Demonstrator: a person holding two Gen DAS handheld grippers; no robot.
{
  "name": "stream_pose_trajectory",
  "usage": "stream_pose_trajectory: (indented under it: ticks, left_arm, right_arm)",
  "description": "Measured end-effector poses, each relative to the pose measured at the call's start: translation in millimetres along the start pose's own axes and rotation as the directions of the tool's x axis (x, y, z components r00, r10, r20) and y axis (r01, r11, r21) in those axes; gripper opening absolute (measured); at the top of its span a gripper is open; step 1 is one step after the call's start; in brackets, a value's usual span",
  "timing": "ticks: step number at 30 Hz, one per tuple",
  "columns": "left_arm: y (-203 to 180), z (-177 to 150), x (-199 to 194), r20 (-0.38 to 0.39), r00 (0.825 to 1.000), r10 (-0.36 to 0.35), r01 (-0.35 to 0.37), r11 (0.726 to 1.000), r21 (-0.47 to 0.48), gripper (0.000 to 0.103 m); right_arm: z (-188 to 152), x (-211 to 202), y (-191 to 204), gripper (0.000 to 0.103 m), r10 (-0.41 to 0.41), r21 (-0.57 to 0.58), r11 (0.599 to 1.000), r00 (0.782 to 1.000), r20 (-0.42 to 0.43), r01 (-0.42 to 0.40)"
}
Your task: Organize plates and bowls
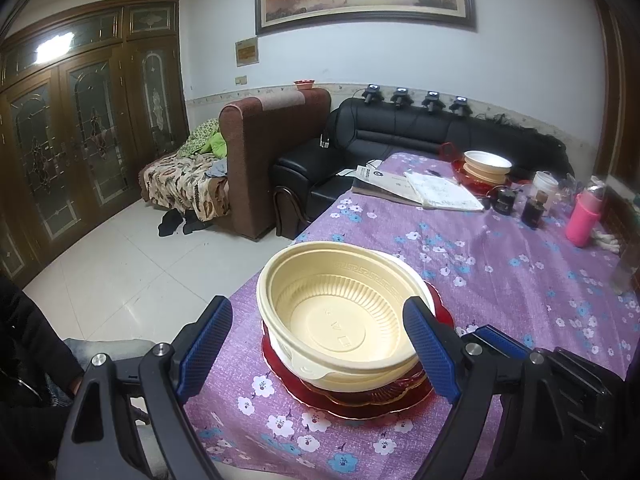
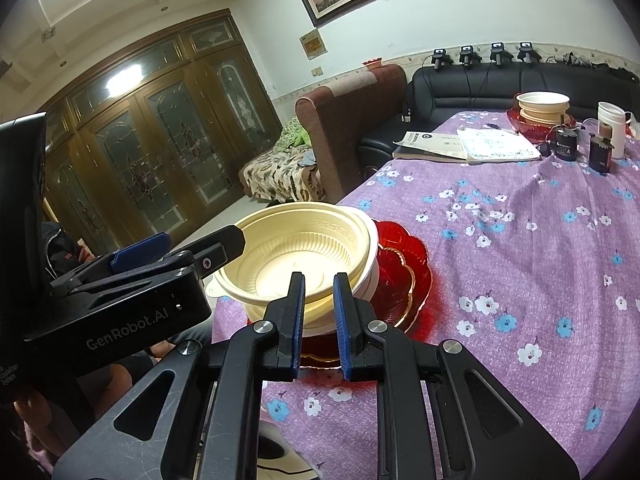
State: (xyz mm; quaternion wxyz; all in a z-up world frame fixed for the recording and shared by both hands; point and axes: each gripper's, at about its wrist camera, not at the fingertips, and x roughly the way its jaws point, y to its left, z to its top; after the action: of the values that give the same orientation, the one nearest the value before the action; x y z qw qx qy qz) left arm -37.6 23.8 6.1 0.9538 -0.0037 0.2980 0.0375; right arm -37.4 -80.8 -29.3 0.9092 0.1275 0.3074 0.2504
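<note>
A cream plastic bowl point(image 1: 340, 312) sits nested in another cream bowl on stacked red glass plates point(image 1: 352, 400) at the near table corner. My left gripper point(image 1: 320, 316) is open, its blue pads on either side of the top bowl, not clamped. In the right wrist view the same bowls point(image 2: 304, 248) and red plates point(image 2: 404, 268) lie just ahead. My right gripper point(image 2: 318, 280) is narrowly open over the bowls' near rim, holding nothing. The left gripper point(image 2: 180, 252) shows there at the left.
A second stack of cream bowls on a red plate point(image 1: 486, 168) stands at the far table end, with papers point(image 1: 432, 192), dark jars point(image 1: 534, 210), a white cup point(image 1: 544, 186) and a pink bottle point(image 1: 584, 216). The table edge and tiled floor lie to the left.
</note>
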Motion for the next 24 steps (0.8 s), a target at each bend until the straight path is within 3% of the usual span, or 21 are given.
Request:
stream_pose_trajectory:
  ticks: [24]
  left_arm:
    - [-1.0,-3.4,2.3,-0.011,1.0,0.0,0.0,1.0,0.003,0.087]
  right_arm:
    - [-1.6,-0.2,-1.2,0.015,0.005,0.011,1.0,1.0,-0.002,-0.005]
